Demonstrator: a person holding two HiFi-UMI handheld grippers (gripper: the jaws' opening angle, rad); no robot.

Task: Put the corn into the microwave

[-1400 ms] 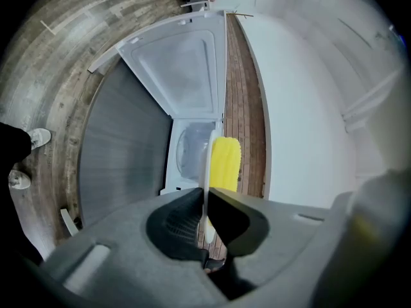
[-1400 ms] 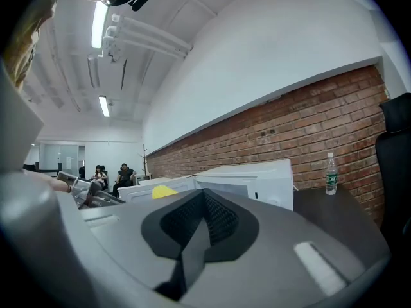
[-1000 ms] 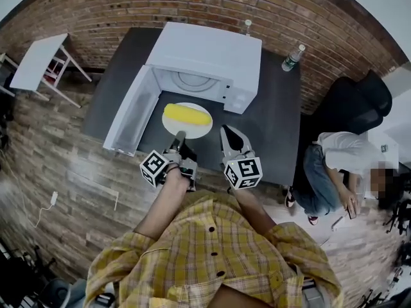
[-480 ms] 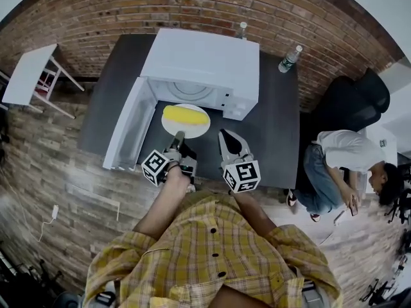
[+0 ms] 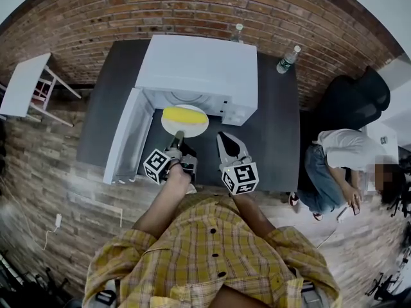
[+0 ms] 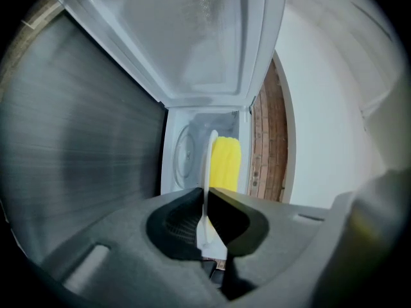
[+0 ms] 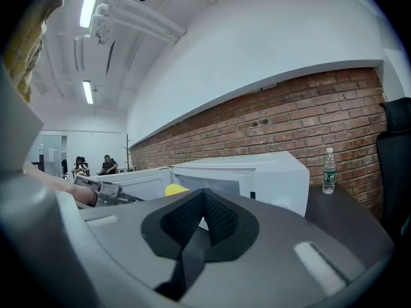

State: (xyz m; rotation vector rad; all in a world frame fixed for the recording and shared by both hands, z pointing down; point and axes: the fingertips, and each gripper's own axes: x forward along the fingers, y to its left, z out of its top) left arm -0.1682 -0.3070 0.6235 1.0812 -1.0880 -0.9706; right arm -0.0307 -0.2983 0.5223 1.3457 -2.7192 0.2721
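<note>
Plate (image 5: 185,122) with the corn (image 5: 185,115) has slid closer to the microwave (image 5: 199,66) mouth.
Left tongs (image 5: 178,138) are clenched on the plate rim, forearm stretched forward. Right tongs (image 5: 226,147) are pressed together, empty, above the worktop (image 5: 276,127). The thin rim grip risks the plate tipping and the corn rolling off.

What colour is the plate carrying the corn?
White plate, under yellow corn; the head view shows it best.
</note>
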